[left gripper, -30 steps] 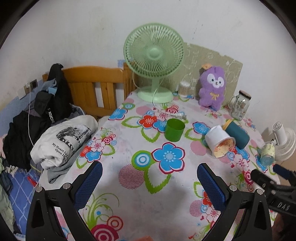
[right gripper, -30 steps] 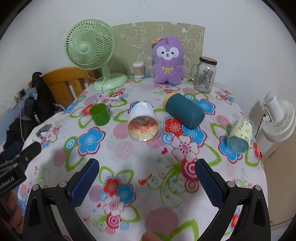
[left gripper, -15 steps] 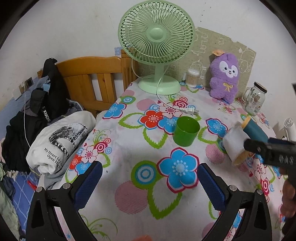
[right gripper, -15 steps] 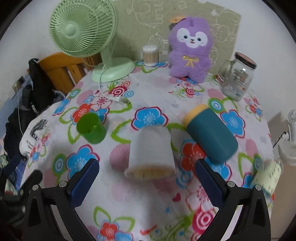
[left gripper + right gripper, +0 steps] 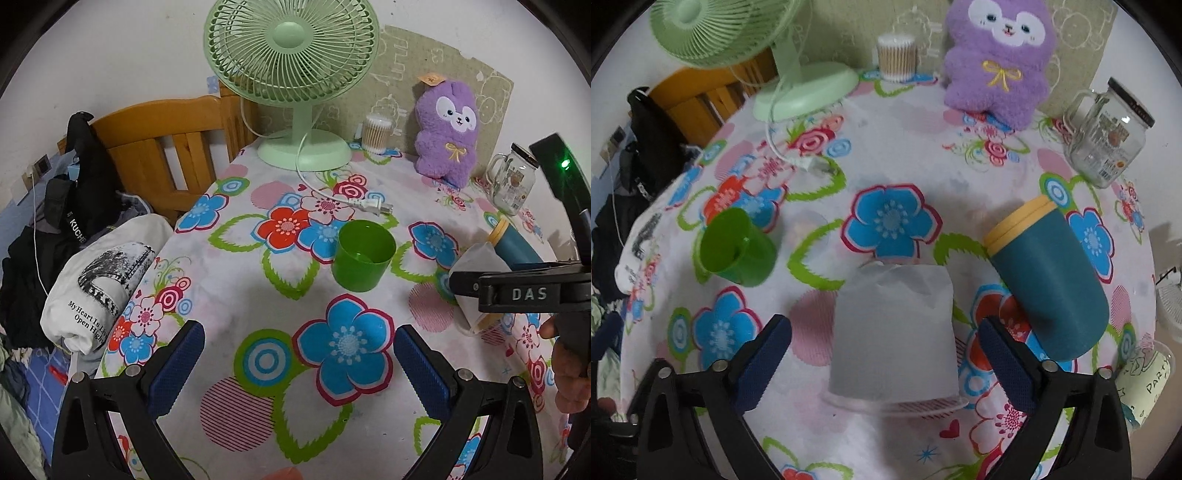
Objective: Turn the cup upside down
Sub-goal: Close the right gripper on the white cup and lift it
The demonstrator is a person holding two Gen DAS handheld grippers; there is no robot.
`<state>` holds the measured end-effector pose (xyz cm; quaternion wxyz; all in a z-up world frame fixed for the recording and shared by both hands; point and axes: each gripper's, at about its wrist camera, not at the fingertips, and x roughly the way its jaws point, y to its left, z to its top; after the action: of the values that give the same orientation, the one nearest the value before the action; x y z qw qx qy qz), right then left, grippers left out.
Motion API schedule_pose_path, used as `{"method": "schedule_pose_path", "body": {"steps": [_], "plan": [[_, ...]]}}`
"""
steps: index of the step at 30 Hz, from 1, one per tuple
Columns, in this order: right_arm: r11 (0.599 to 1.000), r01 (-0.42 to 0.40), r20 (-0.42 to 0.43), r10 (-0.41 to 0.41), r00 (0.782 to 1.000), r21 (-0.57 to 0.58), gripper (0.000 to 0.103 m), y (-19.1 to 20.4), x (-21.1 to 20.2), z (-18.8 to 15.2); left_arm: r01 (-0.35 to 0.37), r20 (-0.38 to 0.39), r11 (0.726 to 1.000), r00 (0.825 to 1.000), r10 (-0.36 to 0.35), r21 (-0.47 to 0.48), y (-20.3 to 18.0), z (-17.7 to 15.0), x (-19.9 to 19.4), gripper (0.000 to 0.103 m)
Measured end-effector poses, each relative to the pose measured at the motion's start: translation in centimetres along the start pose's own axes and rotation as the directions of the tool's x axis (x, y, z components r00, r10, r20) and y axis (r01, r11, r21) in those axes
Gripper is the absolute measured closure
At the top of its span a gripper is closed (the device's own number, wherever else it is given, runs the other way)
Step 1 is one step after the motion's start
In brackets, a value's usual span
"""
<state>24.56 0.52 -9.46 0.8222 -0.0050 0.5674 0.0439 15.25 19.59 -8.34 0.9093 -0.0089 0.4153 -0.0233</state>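
A white paper cup lies on its side on the flowered tablecloth, its mouth toward the camera. My right gripper is open and straddles it, one blue pad on each side, not touching. In the left wrist view the white cup is partly hidden behind the right gripper's black body. A green cup stands upright ahead of my left gripper, which is open and empty above the cloth. The green cup also shows in the right wrist view.
A teal tumbler with a yellow lid lies on its side right of the white cup. A green fan, its loose plug, a cotton-swab jar, a purple plush and a glass jar mug stand behind. Folded clothes lie left.
Both grippers have moved forward. The right gripper has closed in on the white cup, which now lies between its open fingers. The left gripper is nearer the green cup.
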Motion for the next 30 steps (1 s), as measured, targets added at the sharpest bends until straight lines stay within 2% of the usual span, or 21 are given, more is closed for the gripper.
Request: {"method": "schedule_pose_path", "body": {"steps": [2, 4, 7, 14, 21, 25, 30], "plan": [[1.0, 0.001, -0.008, -0.001, 1.0, 0.008, 0.016, -0.3, 0.2, -0.1, -0.003, 0.002, 1.0, 1.0, 0.003, -0.005, 0.2, 0.0, 0.0, 0.0], [1.0, -0.01, -0.023, 0.01, 1.0, 0.008, 0.03, -0.4, 0.5, 0.0, -0.004, 0.002, 1.0, 1.0, 0.004, -0.01, 0.4, 0.0, -0.1, 0.0], [1.0, -0.02, -0.024, 0.02, 1.0, 0.015, 0.038, -0.6, 0.4, -0.3, -0.003, 0.002, 1.0, 1.0, 0.003, -0.016, 0.6, -0.1, -0.3, 0.0], [0.998, -0.069, 0.031, 0.069, 0.997, 0.009, 0.039, 0.2, -2.8, -1.9, 0.012, 0.019, 1.0, 1.0, -0.011, -0.011, 0.4, -0.8, -1.8, 0.0], [0.99, -0.133, 0.078, 0.137, 0.987, -0.055, 0.039, 2.6, -7.2, -6.1, 0.051, 0.04, 0.999, 0.998, -0.051, -0.007, 0.8, -2.6, -4.6, 0.0], [0.984, -0.159, 0.06, 0.164, 0.985, -0.083, 0.039, 4.1, -8.0, -9.1, 0.095, 0.041, 0.995, 0.995, -0.096, 0.004, 1.3, -5.2, -6.4, 0.0], [0.983, -0.152, 0.027, 0.155, 0.987, -0.108, 0.039, 5.4, -7.9, -13.0, 0.11, 0.015, 0.994, 0.994, -0.11, 0.025, 1.8, -8.1, -7.8, 0.0]]}}
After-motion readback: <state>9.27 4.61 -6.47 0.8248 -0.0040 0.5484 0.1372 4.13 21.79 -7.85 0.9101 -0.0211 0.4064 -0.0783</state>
